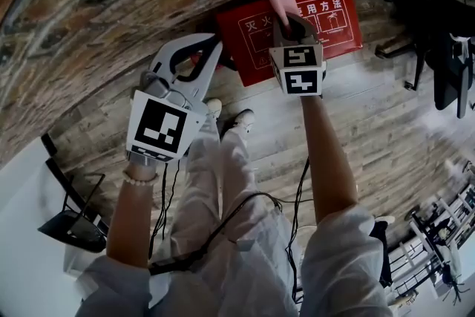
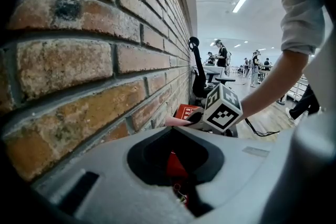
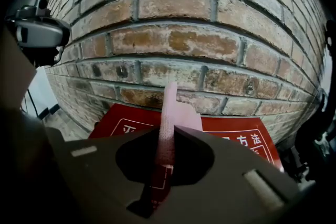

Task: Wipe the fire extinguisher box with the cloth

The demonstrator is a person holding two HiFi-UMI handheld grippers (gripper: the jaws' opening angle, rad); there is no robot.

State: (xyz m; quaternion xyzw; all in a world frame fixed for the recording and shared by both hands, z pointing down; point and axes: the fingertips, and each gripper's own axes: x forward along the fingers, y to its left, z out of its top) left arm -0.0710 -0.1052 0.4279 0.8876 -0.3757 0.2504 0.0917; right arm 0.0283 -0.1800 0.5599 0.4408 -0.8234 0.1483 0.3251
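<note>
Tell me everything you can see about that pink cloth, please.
The cloth is pale pink with a nubbly, towel-like weave. It is bunched into a narrow upright strip, pinched between the shut fingers of the right gripper, and a wider flap spreads to one side above them. It stands in front of the brick wall, over the upper edge of the red box with white lettering. Whether it actually presses on the box cannot be told.
</note>
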